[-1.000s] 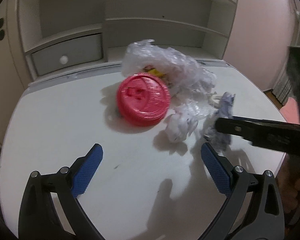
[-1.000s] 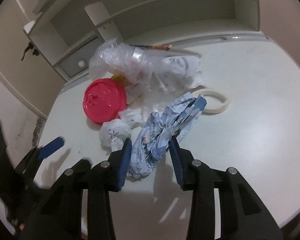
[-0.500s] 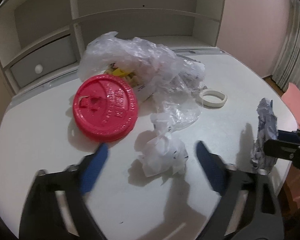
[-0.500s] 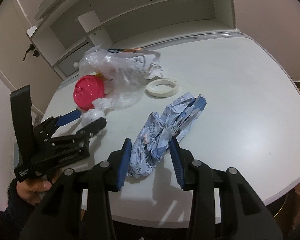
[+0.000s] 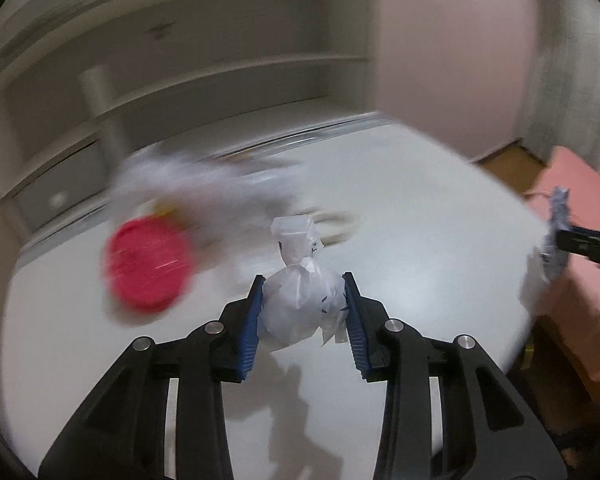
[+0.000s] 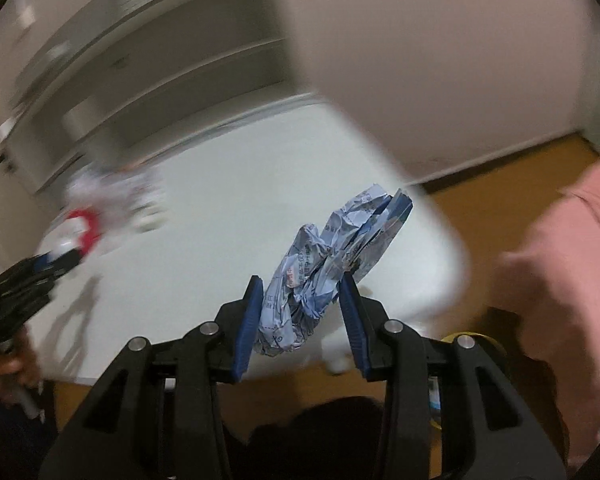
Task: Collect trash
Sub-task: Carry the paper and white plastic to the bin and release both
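Crumpled printed paper (image 6: pixel 328 268), a white plastic wad (image 5: pixel 300 308), smooth matt table (image 5: pixel 420 240).

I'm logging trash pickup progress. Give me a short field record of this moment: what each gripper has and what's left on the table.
left gripper: jaws just closed on white crumpled paper wad
right gripper: shut on blue-printed crumpled paper, near table edge
left on table: red lid, clear plastic bag
view quality: background blurred
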Demonstrator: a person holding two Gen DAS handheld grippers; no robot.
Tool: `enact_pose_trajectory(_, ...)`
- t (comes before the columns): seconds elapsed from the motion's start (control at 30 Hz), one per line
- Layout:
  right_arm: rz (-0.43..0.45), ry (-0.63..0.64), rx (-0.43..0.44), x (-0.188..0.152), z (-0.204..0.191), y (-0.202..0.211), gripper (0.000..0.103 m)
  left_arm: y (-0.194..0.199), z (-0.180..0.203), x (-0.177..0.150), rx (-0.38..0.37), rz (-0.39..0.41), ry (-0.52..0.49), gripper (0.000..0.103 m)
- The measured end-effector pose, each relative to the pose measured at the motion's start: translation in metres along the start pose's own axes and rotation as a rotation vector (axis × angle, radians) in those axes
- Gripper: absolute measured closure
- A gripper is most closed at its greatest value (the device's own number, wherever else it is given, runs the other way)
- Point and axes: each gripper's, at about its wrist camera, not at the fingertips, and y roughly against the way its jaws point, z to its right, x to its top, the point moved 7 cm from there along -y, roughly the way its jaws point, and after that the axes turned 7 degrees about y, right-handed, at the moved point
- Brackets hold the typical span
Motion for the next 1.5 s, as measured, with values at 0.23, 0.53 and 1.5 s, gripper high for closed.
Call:
enact_pose_trajectory(0.23,-0.06,-0.178,-0.311,-0.066,0.16,0.01,0.063,-0.021,0.183,-0.008,-0.291,-0.034,-0.159,0.066)
enact_pose_trajectory(0.53,-0.223,-0.321,-0.36,-0.141,0.26,-0.039,0.063,-0.063,0.336,-0.049,-0.46,-0.131,-0.3,0.066)
enact_pose_trajectory(1.5,-0.327,-0.439,-0.294,-0.18,0.283,-0.063,0.036,-0.131,0.401,-0.09,-0.456,-0.261,-0.395,0.066)
